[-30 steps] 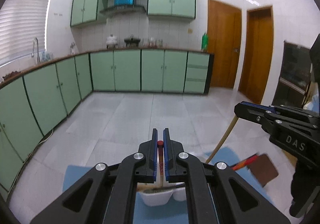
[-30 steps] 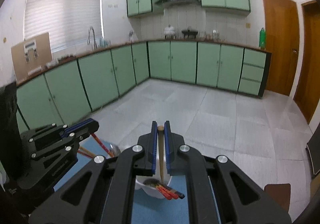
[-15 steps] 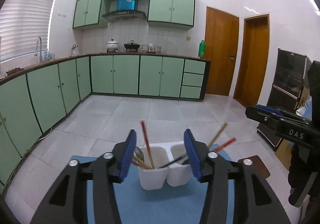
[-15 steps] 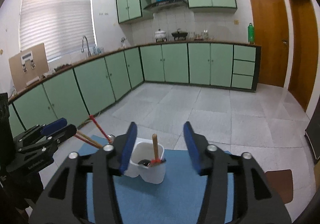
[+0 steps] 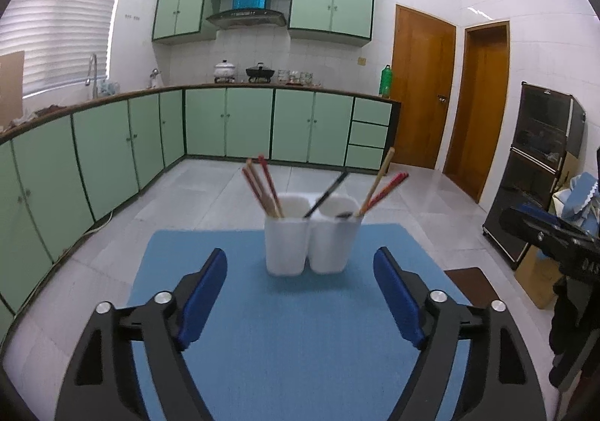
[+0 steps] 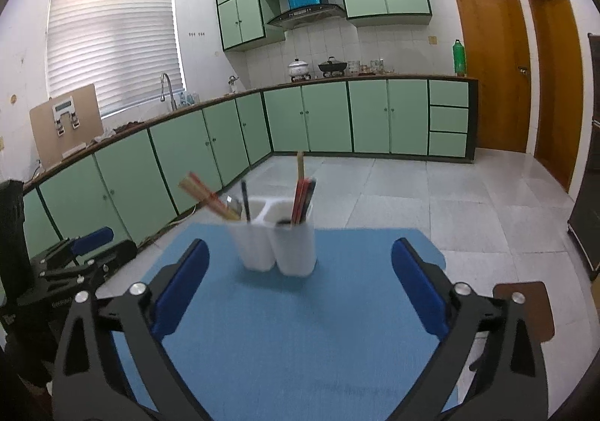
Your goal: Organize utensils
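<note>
Left wrist: the left tool [image 5: 300,293] is spreading wide, gripping nothing; the white holder [image 5: 313,235] with utensils [image 5: 262,186] is standing ahead on the blue mat [image 5: 300,346].

Right wrist: the right tool [image 6: 300,293] is likewise opening, empty, short of the holder.

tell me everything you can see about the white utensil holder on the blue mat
The white utensil holder looks like matte plastic: two tall cups joined side by side, open on top. It stands upright toward the far end of the blue mat, touched by neither gripper. In the left wrist view, its left cup holds red and tan chopsticks; the right holds a black stick, a tan one and a red one, all leaning outward.
</note>
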`<state>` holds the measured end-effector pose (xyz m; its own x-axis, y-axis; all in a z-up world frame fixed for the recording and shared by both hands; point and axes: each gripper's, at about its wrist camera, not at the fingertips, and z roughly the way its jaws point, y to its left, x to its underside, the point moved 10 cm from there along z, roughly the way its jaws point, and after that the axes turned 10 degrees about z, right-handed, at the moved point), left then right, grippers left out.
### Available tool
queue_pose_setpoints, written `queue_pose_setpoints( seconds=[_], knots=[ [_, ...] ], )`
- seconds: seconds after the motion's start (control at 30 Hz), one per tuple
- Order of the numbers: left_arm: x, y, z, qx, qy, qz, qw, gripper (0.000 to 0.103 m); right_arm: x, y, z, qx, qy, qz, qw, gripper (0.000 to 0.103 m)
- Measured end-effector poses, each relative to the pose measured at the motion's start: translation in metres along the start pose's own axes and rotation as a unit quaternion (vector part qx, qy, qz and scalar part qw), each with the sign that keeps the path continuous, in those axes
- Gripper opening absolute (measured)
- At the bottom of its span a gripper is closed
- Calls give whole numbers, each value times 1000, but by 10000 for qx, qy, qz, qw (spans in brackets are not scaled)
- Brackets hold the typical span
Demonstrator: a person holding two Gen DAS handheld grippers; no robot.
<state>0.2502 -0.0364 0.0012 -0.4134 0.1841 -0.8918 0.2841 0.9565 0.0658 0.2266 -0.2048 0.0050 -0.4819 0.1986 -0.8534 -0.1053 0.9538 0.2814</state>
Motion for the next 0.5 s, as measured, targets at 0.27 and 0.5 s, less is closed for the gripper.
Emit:
queue_pose_setpoints(
  seconds=[0.27,0.5],
  knots=[
    [40,-9,-28,-130,220,46,9997,87,39,13,-18,76,194,-161,9997,97],
    [51,-14,-42,-193,339,14,9992,90,58,23,-30,33,273,-216,9994,97]
  ],
)
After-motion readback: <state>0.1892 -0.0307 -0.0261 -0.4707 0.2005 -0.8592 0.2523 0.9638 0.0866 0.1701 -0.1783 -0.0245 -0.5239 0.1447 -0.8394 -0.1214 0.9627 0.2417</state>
